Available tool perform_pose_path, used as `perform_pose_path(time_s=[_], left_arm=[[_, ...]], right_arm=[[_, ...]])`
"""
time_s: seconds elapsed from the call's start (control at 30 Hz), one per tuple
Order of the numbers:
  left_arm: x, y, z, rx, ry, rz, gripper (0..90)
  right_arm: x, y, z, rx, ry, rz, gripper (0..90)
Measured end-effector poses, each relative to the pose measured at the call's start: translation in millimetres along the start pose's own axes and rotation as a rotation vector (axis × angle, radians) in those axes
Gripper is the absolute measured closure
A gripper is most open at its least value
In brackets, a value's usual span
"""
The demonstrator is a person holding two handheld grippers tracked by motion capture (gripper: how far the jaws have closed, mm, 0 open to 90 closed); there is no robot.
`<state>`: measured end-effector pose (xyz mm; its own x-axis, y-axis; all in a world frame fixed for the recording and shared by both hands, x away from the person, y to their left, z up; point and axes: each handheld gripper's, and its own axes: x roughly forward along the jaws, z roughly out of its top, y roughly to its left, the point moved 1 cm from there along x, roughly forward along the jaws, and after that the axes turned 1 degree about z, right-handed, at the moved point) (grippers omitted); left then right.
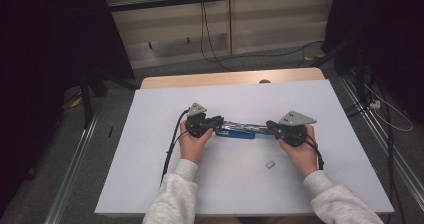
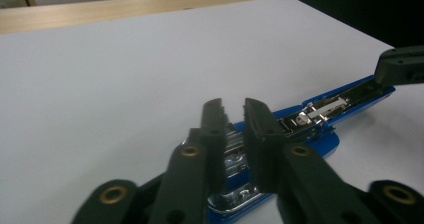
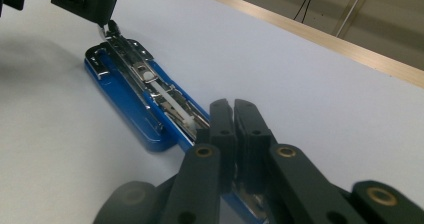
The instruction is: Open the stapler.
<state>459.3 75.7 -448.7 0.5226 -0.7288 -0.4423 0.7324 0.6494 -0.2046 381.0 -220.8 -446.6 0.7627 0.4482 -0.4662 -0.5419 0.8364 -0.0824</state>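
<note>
Blue stapler [image 1: 239,130] opened flat; left claw [image 2: 235,115] slightly parted over it; right claw [image 3: 233,115] pinching its end

We are looking at a white tabletop [image 1: 150,174] with a strip of bare wood showing along its far edge. A blue stapler [image 1: 239,130], opened out flat, is lying near the middle, its metal channel facing up. A small grey piece [image 1: 270,164] is lying on the white surface nearer us, apart from the stapler.
</note>
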Motion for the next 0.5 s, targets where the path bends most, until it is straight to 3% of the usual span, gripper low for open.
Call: perform_pose_path(time_s=[0.27, 0.37, 0.5], left_arm=[[-15.6, -4.0, 5.9, -0.013, -0.015, 0.005, 56.9], [-19.3, -5.8, 5.7, -0.025, 0.003, 0.014, 47.2], [-22.9, -8.4, 4.4, -0.029, 0.025, 0.029, 36.7]], right_arm=[[-17.1, 7.8, -6.3, -0.011, 0.004, 0.042, 74.3], [-23.3, 10.3, -11.8, 0.014, 0.008, 0.06, 68.1], [-32.2, 12.7, -19.2, 0.014, 0.004, 0.079, 60.7]])
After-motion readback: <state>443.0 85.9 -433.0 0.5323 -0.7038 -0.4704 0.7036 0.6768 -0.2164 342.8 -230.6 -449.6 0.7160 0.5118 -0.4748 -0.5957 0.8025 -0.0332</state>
